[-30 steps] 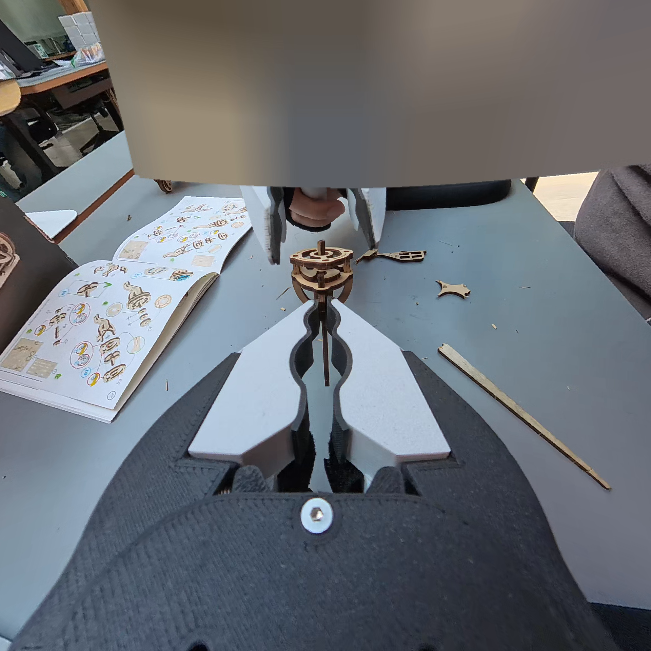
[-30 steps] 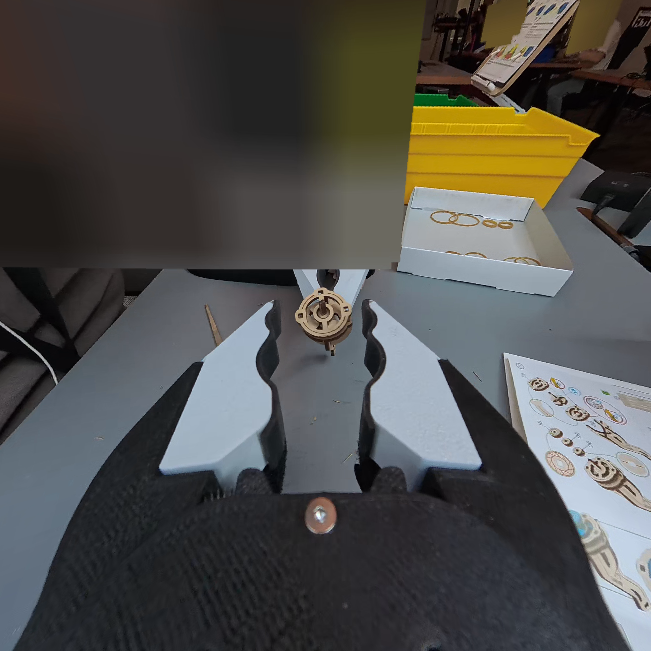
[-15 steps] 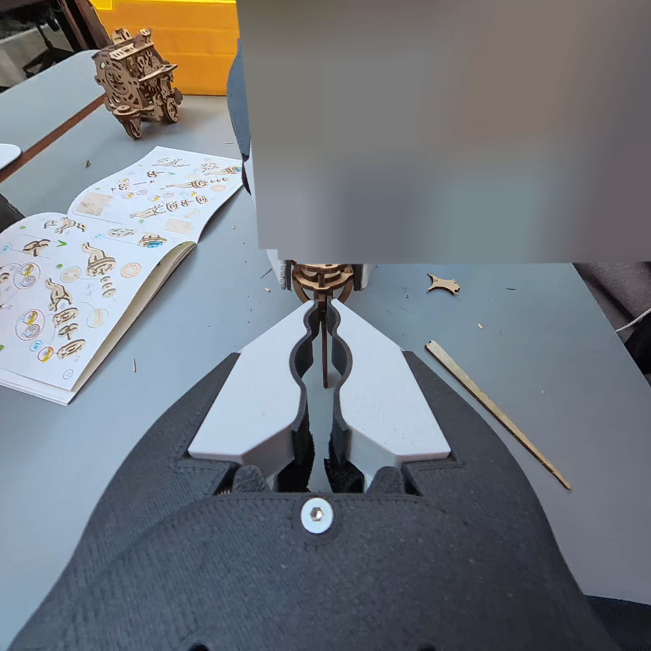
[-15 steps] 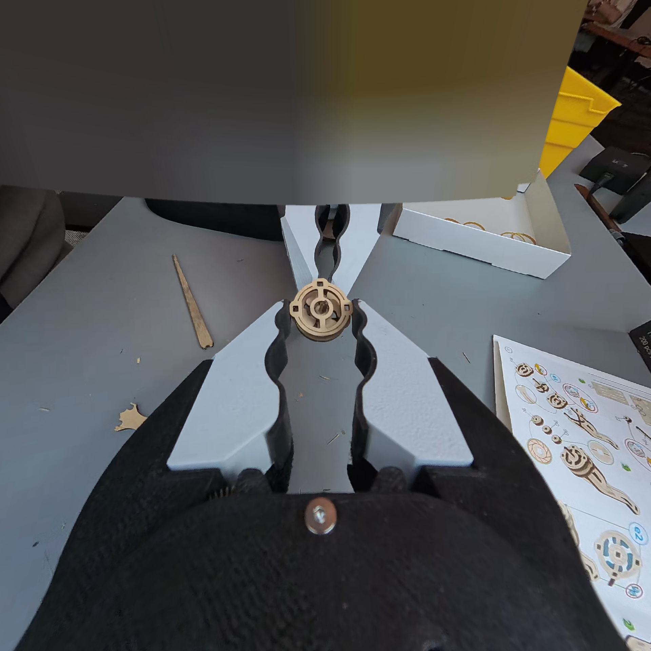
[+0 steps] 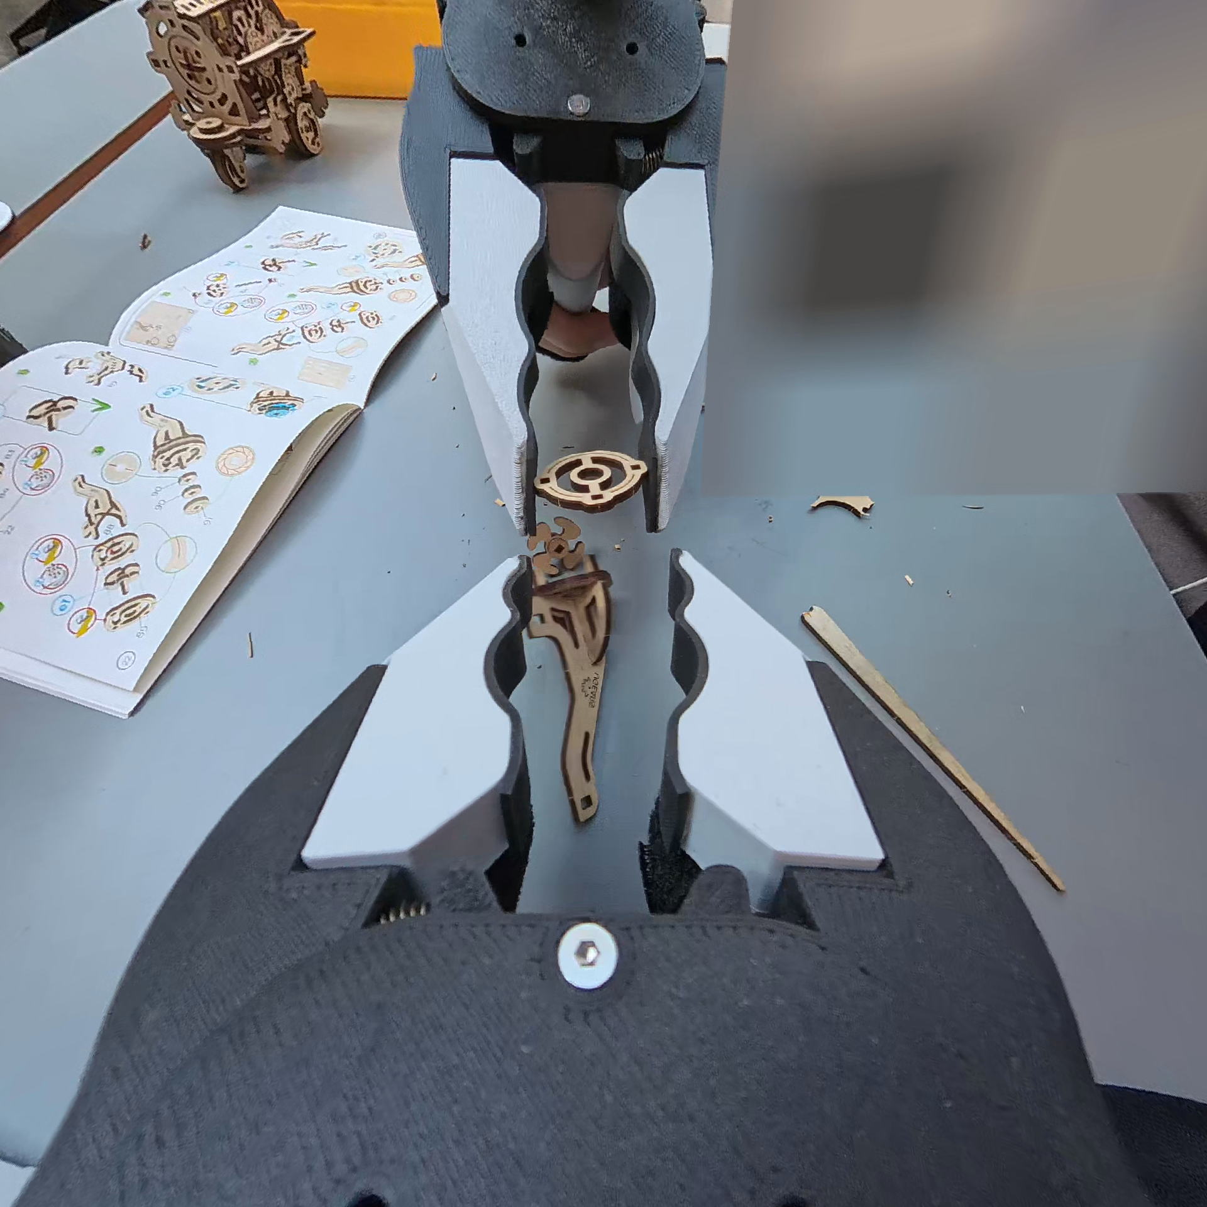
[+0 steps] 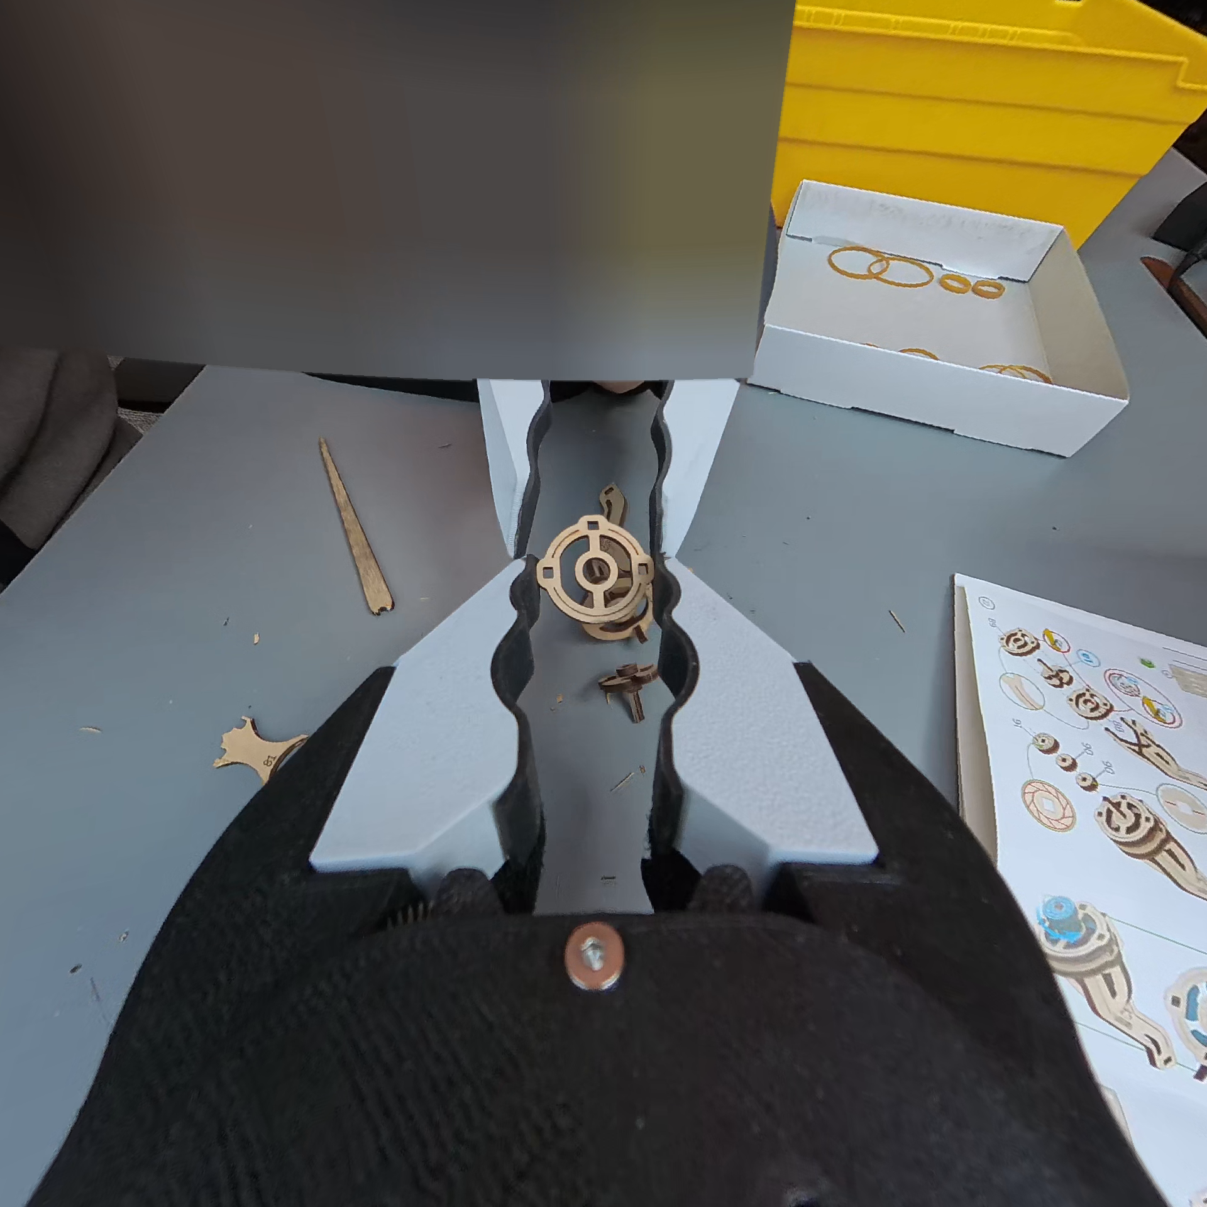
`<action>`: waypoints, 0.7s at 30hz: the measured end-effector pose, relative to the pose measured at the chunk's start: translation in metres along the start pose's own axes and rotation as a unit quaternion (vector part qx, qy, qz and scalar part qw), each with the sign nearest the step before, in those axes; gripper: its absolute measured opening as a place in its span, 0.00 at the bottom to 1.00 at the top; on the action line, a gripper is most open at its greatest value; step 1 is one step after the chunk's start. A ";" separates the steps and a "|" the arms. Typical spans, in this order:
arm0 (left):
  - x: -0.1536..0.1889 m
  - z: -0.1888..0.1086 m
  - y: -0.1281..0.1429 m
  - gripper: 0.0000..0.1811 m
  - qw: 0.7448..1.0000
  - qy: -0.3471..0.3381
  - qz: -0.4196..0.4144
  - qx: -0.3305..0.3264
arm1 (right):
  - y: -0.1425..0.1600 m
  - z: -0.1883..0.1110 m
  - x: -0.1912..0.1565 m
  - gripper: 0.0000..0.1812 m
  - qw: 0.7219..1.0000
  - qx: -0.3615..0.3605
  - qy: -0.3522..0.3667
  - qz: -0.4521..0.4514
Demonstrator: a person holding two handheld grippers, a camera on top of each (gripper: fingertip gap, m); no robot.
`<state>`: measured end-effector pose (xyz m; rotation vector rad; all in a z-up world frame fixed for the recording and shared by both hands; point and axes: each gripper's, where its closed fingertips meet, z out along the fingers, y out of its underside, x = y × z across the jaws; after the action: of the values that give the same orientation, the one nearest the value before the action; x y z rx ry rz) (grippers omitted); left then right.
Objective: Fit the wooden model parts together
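Note:
My right gripper (image 6: 594, 578) is shut on a flat wooden ring disc (image 6: 594, 568), held by its edges a little above the grey table (image 6: 816, 522). In the left wrist view the disc (image 5: 590, 482) sits between the right gripper's (image 5: 591, 516) fingertips. My left gripper (image 5: 597, 565) is open and empty, facing the right one tip to tip. A long wooden arm part (image 5: 578, 686) lies on the table between the left fingers; its head shows under the disc (image 6: 617, 624). A small cross-shaped wooden piece (image 5: 555, 545) lies loose beside it (image 6: 627, 682).
An open instruction booklet (image 5: 196, 424) (image 6: 1097, 751) lies beside the work spot. A finished wooden model (image 5: 235, 85) stands at the far left. A thin wooden stick (image 5: 927, 738) (image 6: 356, 529) and a scrap (image 6: 258, 748) lie nearby. A white box (image 6: 947, 392) and a yellow bin (image 6: 980, 117) stand behind. The tips of both grippers are at nearly the same place. About 9 cm separates my left fingertips from the thin wooden stick (image 6: 356, 529). Seen from the left wrist view (image 5: 892, 701) as well.
My left gripper has opened and let go of the arm part, which now lies on the table. The right gripper closed on the ring disc; the small piece has come loose.

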<state>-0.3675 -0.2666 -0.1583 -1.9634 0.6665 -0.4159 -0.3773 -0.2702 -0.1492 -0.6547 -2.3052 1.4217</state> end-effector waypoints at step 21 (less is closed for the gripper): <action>0.017 -0.010 0.017 0.14 0.995 0.028 0.054 -0.076 | 0.051 -0.025 0.022 0.18 0.989 -0.092 -0.019 0.118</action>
<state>-0.3641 -0.2907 -0.1683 -2.0537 0.8578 -0.3631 -0.3727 -0.2197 -0.1830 -0.9916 -2.4766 1.3384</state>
